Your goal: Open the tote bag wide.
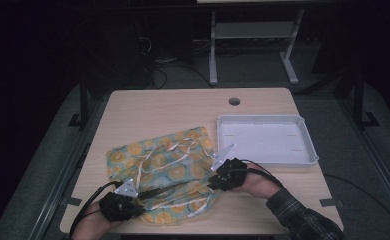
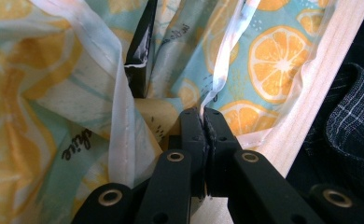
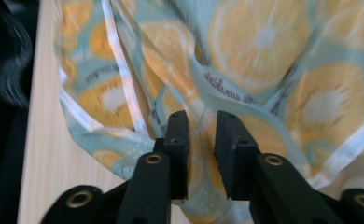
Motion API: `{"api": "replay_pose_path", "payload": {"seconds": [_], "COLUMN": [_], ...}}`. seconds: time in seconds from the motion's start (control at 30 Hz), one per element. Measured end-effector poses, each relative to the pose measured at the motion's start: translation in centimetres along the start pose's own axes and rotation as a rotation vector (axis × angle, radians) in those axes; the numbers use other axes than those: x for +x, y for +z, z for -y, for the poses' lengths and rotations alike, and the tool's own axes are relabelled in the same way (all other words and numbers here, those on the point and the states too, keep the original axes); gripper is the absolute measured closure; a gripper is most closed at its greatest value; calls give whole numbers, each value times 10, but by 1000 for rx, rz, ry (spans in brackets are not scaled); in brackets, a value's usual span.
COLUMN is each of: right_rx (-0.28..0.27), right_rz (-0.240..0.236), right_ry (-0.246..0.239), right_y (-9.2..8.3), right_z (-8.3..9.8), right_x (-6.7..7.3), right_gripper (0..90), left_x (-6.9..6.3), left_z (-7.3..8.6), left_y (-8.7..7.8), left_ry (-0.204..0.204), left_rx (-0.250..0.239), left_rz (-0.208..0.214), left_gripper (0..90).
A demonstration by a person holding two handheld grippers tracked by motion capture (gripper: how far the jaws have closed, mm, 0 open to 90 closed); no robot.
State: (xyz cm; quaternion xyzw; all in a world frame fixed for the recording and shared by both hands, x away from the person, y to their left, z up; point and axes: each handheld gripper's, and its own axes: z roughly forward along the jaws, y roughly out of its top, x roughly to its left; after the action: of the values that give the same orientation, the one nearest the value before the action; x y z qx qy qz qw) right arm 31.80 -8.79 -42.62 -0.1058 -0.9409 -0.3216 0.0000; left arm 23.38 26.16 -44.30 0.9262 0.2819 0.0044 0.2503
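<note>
A: High view first: where is the printed cloth (image 1: 165, 167)?

B: Spread and rumpled on the near left part of the counter (image 1: 148, 107), teal with orange slices and white tape edging. Its right edge lies just beside the white tray (image 1: 308, 145), which sits on the right half of the counter.

A: And the left hand-held gripper (image 1: 145, 192)?

B: At the cloth's near left corner, by the counter's front edge. In the left gripper view the left hand-held gripper (image 2: 203, 114) has its jaws together, clamped on a white-taped fold of the cloth (image 2: 273, 56).

A: The right hand-held gripper (image 1: 214, 172)?

B: At the cloth's right side, close to the tray's near left corner. In the right gripper view the right hand-held gripper (image 3: 201, 123) has its jaws apart, with a ridge of the cloth (image 3: 255, 51) showing in the gap; the pads do not press on it.

A: Anything else in reach?

B: A plaid sleeve (image 1: 303, 217) on the right forearm, over the counter's near right corner.
</note>
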Motion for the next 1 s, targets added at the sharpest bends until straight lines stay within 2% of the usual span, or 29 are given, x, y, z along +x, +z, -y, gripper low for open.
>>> {"api": "replay_pose_path", "payload": {"seconds": [0.07, 0.13, 0.37, 0.5, 0.67, 0.77, 0.9, 1.0], "right_rx": [-37, -72, -133, -137, -135, -142, -149, -169], "right_rz": [-12, 0, 12, 12, -21, -22, 3, 20], "right_ry": [-5, -19, -42, -61, -84, -106, -96, -68], "right_y": [-7, -12, -17, -10, 4, 12, 16, 16], "right_z": [-5, -12, -35, -49, -66, -75, -83, -87], "right_x": [0, -2, -9, -12, -11, -13, -23, -35], "right_gripper": [706, 687, 627, 587, 551, 544, 545, 547], "left_x": [0, 0, 0, 0, 0, 0, 1, 1], "left_z": [0, 0, 0, 0, 0, 1, 1, 1], "left_y": [0, 0, 0, 0, 0, 0, -1, -1], "left_ry": [-4, -4, 0, -2, -4, -7, 0, -7], "left_rx": [-3, -2, 3, 3, 1, -4, 2, -1], "left_rz": [1, 2, 3, 4, 4, 6, 7, 11], "left_gripper": [872, 870, 867, 865, 862, 860, 858, 858]}}
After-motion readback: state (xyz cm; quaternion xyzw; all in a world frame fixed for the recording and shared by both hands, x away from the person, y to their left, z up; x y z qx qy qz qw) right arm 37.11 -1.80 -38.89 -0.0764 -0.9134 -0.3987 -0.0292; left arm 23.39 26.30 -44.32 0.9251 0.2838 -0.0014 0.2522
